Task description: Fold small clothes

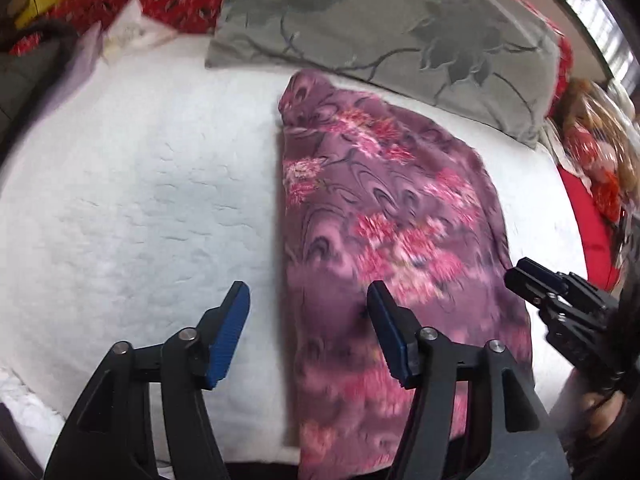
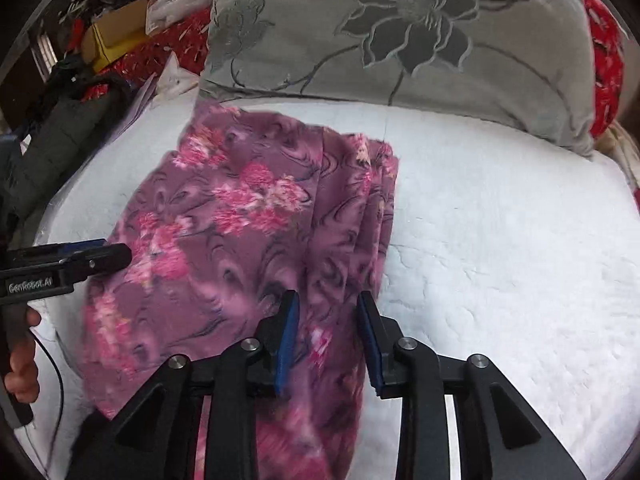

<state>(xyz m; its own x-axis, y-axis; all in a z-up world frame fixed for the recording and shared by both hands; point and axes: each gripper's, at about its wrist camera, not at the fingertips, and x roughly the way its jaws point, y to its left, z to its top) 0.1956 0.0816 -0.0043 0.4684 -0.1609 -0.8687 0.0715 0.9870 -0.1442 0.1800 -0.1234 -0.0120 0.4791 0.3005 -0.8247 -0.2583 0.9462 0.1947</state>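
The purple floral garment (image 1: 384, 216) lies partly folded on the white quilted bed cover (image 1: 132, 184), its long axis running straight away from both tongs toward the grey flowered pillow (image 1: 384, 20). The left gripper (image 1: 308, 332) hangs above the garment's near left edge with its jaws moderately wide and empty: one pad (image 1: 228, 336) is over bare bed cover, the other over cloth, so the edge passes between them. The right gripper (image 2: 326, 344) hangs above the near right side, where several stacked fold layers (image 2: 360, 208) run lengthwise; its jaws stand narrower, with cloth visible below the gap, but the pads do not appear to press on it. Both tongs point steeply downward. Each is about equally near the garment's near end, one per side edge. The coming move likely depends on this alignment: each gripper descends onto its own edge, then carries the near end along the long axis toward the pillow.
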